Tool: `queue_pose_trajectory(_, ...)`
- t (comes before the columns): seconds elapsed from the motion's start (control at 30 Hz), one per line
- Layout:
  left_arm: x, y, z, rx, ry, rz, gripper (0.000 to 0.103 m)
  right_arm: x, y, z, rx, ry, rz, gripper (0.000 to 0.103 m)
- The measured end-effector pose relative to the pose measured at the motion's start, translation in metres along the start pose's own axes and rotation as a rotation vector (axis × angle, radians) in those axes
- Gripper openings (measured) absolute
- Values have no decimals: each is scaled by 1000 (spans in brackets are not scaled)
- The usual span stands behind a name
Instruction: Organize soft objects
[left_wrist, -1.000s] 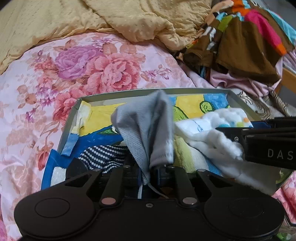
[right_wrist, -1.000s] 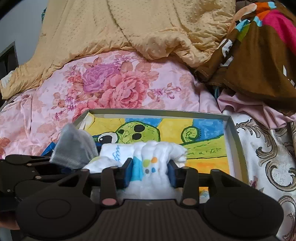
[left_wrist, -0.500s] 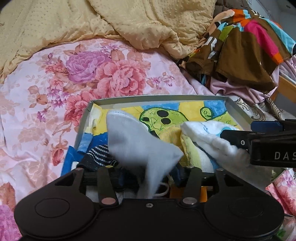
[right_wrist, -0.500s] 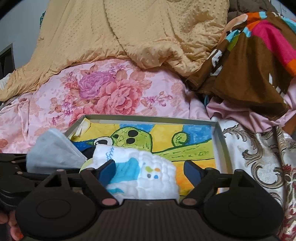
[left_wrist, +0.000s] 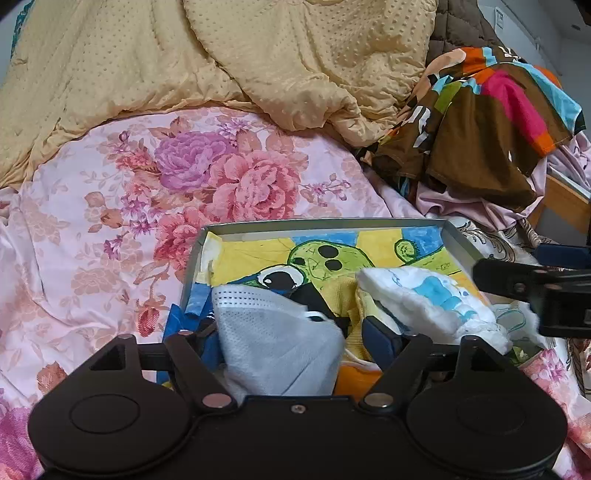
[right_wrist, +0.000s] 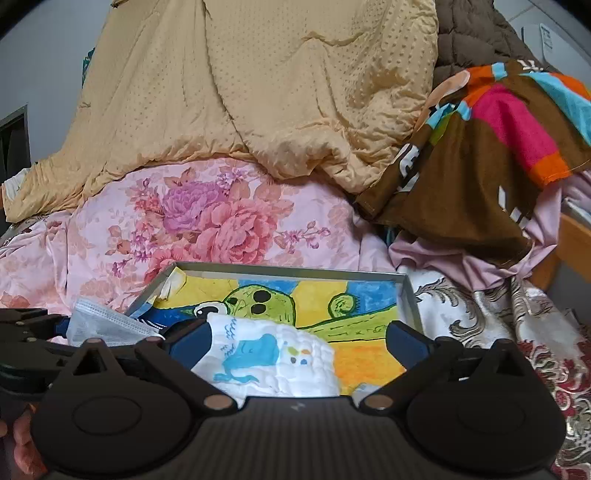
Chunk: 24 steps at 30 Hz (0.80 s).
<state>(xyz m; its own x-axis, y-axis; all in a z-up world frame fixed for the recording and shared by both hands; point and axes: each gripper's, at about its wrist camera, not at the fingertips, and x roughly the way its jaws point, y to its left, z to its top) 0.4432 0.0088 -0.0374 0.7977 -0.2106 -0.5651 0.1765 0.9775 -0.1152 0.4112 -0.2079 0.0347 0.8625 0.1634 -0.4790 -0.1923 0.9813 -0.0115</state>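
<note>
The jaws of the left gripper (left_wrist: 291, 332) are opening, and the gray face mask (left_wrist: 273, 347) is lying loose between them without being pressed, slumping into the near end of the tray (left_wrist: 317, 223) on the bed (left_wrist: 110, 221). A white cloth (left_wrist: 428, 299) is sitting beside it in the same tray, so these two seem placed.

In the right wrist view, the jaws of the right gripper (right_wrist: 295, 339) are spreading to their widest, with the white cloth (right_wrist: 273, 358) resting between them, untouched. A colorful garment (right_wrist: 480, 166) is lying outside the tray; whether it belongs to the job is unclear.
</note>
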Motion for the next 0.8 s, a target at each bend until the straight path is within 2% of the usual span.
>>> queue_pose_trajectory(0.13,-1,5,5,-18,0,13,82,-10,-1,1,-7,-10,1,102)
queue_pose_trajectory(0.43,-22,11,6,-82,-82,20,90,-29,-5,-5,33,-60,7,103)
queue_pose_trajectory(0.8,-84,7,-2,-137,-193,8,99,-77,1,-9,32,-106,10,103)
